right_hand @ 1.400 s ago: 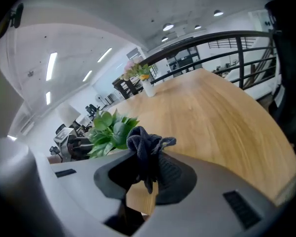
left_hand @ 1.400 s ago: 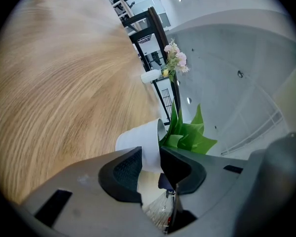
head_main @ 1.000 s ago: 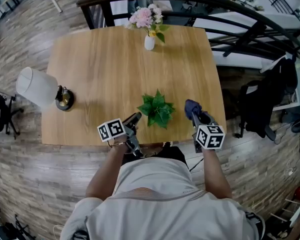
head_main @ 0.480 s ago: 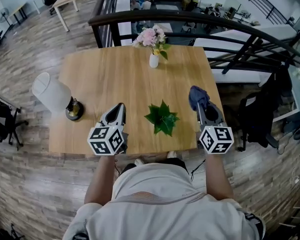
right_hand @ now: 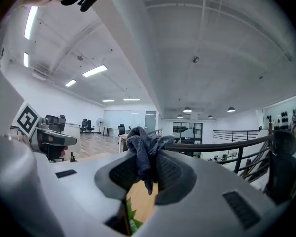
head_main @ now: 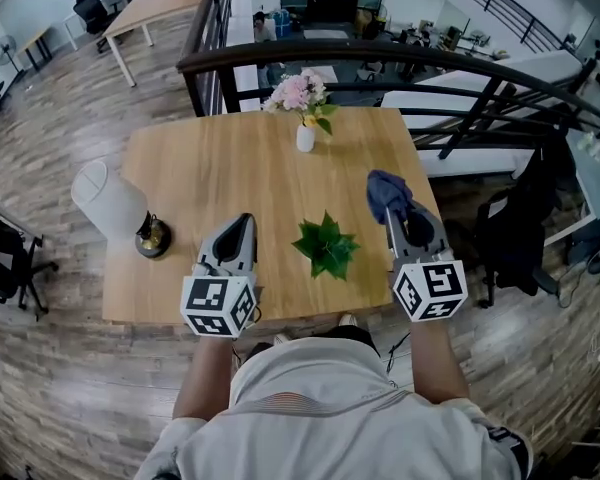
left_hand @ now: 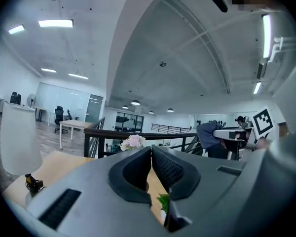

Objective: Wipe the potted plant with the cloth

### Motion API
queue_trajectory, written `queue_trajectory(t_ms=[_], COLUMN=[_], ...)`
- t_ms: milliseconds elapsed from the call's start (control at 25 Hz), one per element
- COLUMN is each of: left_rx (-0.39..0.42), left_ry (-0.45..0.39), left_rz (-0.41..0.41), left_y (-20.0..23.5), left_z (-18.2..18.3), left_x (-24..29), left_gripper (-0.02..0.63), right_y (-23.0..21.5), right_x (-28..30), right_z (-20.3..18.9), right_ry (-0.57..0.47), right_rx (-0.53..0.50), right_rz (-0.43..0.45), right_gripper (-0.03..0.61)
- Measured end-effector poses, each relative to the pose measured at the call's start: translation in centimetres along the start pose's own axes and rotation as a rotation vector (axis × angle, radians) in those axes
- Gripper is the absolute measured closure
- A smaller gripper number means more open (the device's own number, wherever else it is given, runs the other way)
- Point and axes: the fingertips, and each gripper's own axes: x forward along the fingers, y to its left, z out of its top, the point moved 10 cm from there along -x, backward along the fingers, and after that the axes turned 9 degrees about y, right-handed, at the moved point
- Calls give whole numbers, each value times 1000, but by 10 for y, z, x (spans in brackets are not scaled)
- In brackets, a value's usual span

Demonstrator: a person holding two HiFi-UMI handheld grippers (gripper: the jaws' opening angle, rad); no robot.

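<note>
The small green potted plant [head_main: 326, 246] stands on the wooden table [head_main: 230, 178] near its front edge, between my two grippers. To its left my left gripper [head_main: 244, 219] is held level above the table, its jaws shut with nothing between them [left_hand: 151, 154]. To the plant's right my right gripper [head_main: 397, 208] is shut on the dark blue-grey cloth [head_main: 388, 194], which bunches up over the jaw tips [right_hand: 145, 152]. A few green leaves [right_hand: 131, 220] show low between the right jaws. Both grippers are apart from the plant.
A white vase of pink flowers [head_main: 302, 108] stands at the table's far edge. A white-shaded lamp [head_main: 115, 206] lies tipped at the left side. A dark railing [head_main: 400, 60] runs behind the table, and a chair with dark clothing [head_main: 530, 208] is at the right.
Both grippers rose from the table's front edge and now point level. The left gripper rolled so its marker cube faces up. The cloth stayed in the right gripper.
</note>
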Motion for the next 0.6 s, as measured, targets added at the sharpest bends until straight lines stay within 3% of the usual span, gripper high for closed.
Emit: queue_trajectory(t_ms=[600], left_rx=[5], left_ry=[-3], left_rz=[-31], left_y=[-8], left_z=[4], left_x=[11], left_gripper=[594], right_y=[-6], right_x=[1], right_z=[-3], right_ry=[7], right_rx=[18], right_rz=[-17], right_gripper=[449])
